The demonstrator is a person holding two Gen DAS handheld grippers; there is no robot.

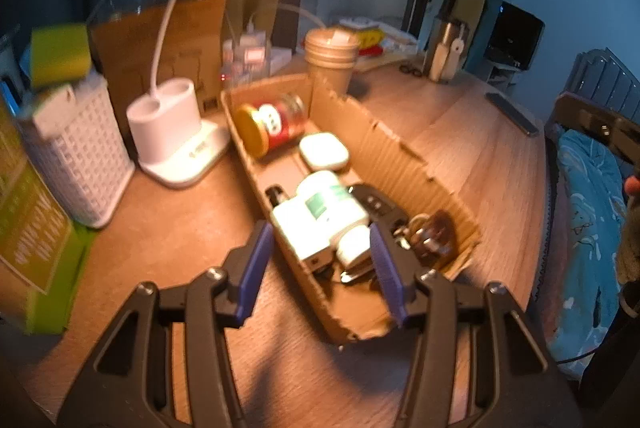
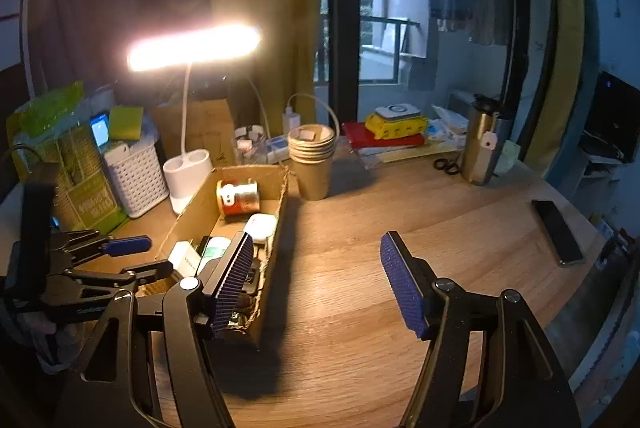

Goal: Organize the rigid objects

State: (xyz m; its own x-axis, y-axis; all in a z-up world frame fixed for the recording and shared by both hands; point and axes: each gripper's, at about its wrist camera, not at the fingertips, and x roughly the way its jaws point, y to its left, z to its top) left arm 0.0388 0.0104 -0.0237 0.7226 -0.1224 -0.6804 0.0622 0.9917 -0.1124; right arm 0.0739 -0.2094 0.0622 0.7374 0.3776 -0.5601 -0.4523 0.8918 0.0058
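A long open cardboard box [image 1: 384, 144] lies on the wooden desk. It holds a red jar with a yellow lid [image 1: 272, 124], a white rounded case [image 1: 323, 150], a white bottle with a green label [image 1: 326, 202], a white charger [image 1: 352, 246], a black remote and a dark brown item [image 1: 434, 234]. My left gripper [image 1: 320, 268] is open and empty, just above the box's near end. In the right wrist view the box [image 2: 200, 204] sits at left. My right gripper [image 2: 320, 276] is open and empty over bare desk right of the box. The left gripper [image 2: 132, 256] shows there beside the box.
A white lamp base [image 1: 172, 132], a white perforated basket [image 1: 80, 156] and green cartons stand left of the box. Stacked paper cups [image 2: 312, 156] stand behind it. A black phone [image 2: 558, 232], a steel flask [image 2: 480, 144], scissors and red and yellow packs lie on the right part of the desk.
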